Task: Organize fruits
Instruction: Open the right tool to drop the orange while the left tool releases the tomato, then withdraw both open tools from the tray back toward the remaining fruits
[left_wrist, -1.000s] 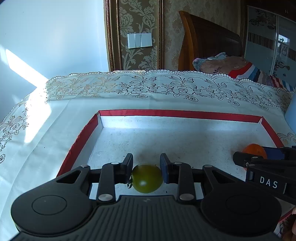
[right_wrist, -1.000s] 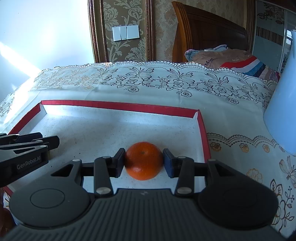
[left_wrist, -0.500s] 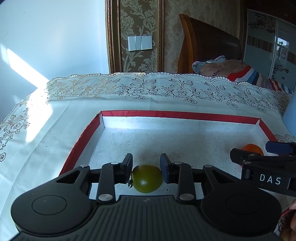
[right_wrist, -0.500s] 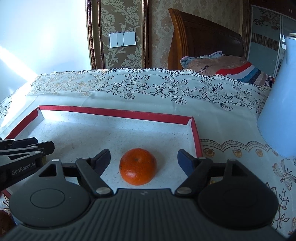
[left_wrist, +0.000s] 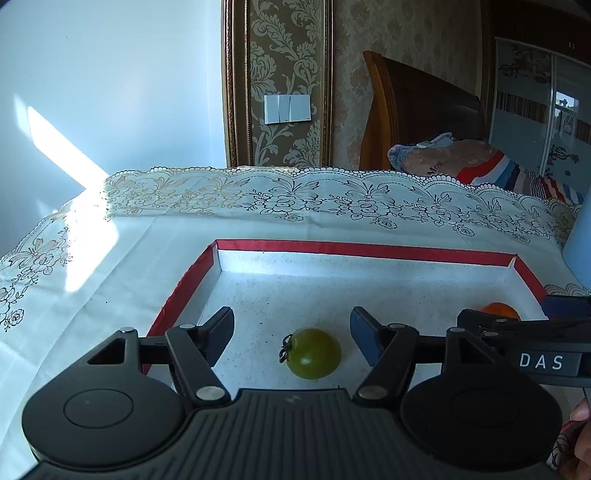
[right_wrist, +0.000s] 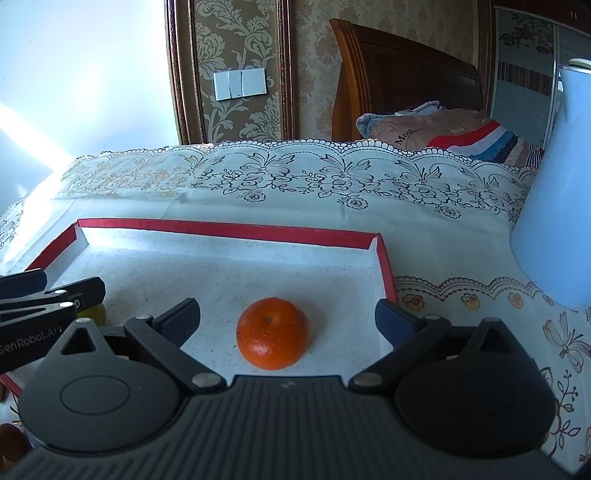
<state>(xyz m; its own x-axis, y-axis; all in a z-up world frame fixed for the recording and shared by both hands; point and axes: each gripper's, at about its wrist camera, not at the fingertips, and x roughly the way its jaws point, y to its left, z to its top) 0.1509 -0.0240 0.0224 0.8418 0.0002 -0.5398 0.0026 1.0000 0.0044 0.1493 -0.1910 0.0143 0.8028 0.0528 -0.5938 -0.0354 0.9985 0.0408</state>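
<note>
Left wrist view. The black two-finger left gripper (left_wrist: 291, 338) is released and its jaws are opening; the small round green tomato with a dark stem (left_wrist: 313, 353) lies between the pads, touching neither, a little toward the pad at 3 o'clock. The tomato rests on the speckled white floor of the shallow red-rimmed cardboard tray (left_wrist: 362, 249).

At 3 o'clock in that view, the black right gripper (left_wrist: 517, 325) reaches in from the edge, and a sliver of the round orange mandarin (left_wrist: 498, 309) shows behind it.

Right wrist view. The right gripper (right_wrist: 287, 322) is released, jaws opening wide. The mandarin (right_wrist: 272, 333) sits between the pads, clear of both, on the tray (right_wrist: 229, 229) floor near the wall at 3 o'clock. At 9 o'clock the left gripper (right_wrist: 48, 295) enters, with a bit of the tomato (right_wrist: 94, 314) below its fingers.

Beyond the tray, at 12 o'clock, lies the white tablecloth with a floral lace border (left_wrist: 288, 201). At 3 o'clock a pale blue vessel (right_wrist: 554, 221) stands on the cloth, apart from the tray. Farther back are the white wall switch panel (right_wrist: 240, 84), the brown wooden headboard (right_wrist: 406, 74) and a striped bundle of bedding (right_wrist: 461, 134).
</note>
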